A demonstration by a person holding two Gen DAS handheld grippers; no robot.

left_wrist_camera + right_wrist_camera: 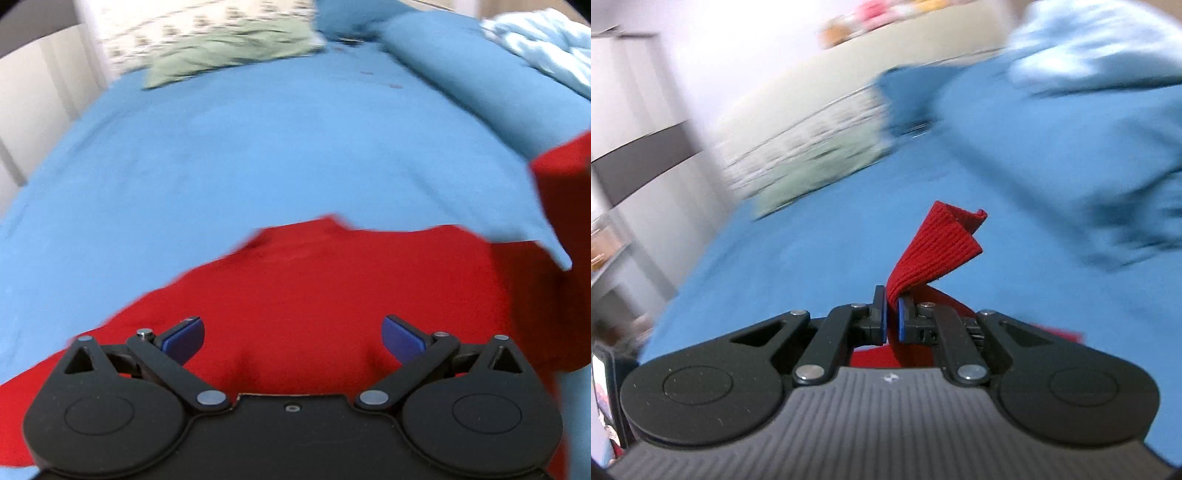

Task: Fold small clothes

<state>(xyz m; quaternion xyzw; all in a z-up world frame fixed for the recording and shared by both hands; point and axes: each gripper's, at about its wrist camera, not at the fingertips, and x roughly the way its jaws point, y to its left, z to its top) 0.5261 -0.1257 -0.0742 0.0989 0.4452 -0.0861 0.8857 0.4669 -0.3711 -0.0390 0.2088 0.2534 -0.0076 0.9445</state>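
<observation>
the bed [258,147], covered in a blue sheet, is carrying everything here, and the red garment [332,295] is serving as the landmark for what follows. beyond the garment, at the far end of the bed, a green pillow [229,48] is lying, and off to the garment's far right a pale blue quilt [546,40] is bunching up. the garment itself is spreading mostly flat across the near part of the bed, its long axis appearing to run left to right across the left wrist view, though blur is making its exact outline hard to read.

the left gripper [293,338] is hovering just over the garment's near middle, its jaws standing wide apart and holding nothing, with red cloth lying directly beneath and ahead of them. at the garment's right side a portion of cloth is rising off the sheet, and that is most likely the part the other hand is lifting.

the right gripper [892,319] is pinching a ribbed red edge [934,251] of the garment, its jaws drawn narrow around the fabric, with the ribbed strip standing up and curling forward past the tips.

the coming move is probably turning on this: the right hand is owning the lifted right edge, while the left hand is sitting nearest the flat body, well placed to pin or catch it as the edge is being carried across leftward.
</observation>
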